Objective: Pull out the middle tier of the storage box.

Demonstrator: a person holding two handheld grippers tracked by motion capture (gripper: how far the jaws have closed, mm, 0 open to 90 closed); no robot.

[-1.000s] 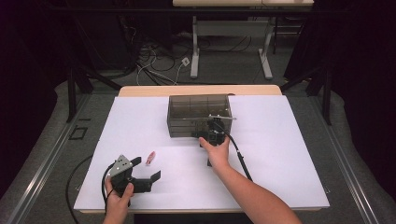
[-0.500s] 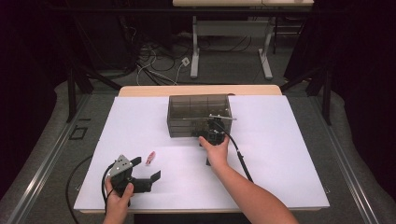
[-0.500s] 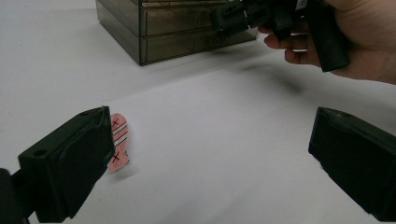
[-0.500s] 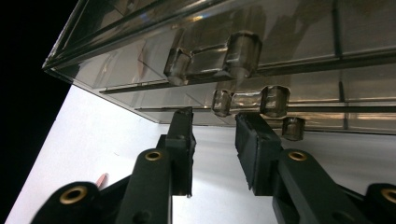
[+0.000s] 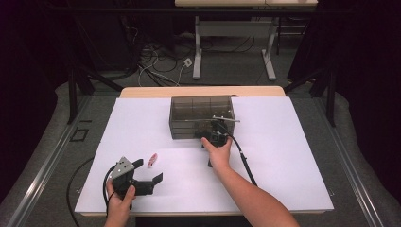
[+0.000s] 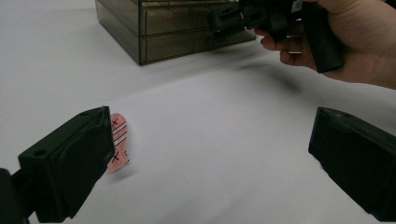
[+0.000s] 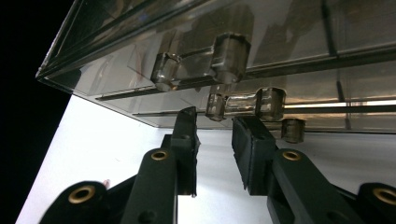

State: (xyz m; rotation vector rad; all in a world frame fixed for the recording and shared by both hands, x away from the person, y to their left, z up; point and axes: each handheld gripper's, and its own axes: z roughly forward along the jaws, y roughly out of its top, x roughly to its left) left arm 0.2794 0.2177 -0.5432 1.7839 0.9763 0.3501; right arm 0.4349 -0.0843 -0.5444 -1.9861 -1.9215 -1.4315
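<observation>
Handle point(image 7: 239, 103) of the smoky clear plastic drawer box point(image 5: 201, 116) sits dead ahead of right hand-held gripper point(image 7: 214, 122), lying crosswise btwn its part-spread jaws, not pinched yet. Left hand-held gripper point(image 5: 142, 171) wide apart, way farther off.

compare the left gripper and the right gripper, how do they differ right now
The left gripper rests low near the table's front edge, jaws spread wide, beside the pink striped piece. The right gripper is up at the smoky drawer box, jaws narrowed just below a drawer handle, not yet gripping it. Both are black and hand-held.
</observation>
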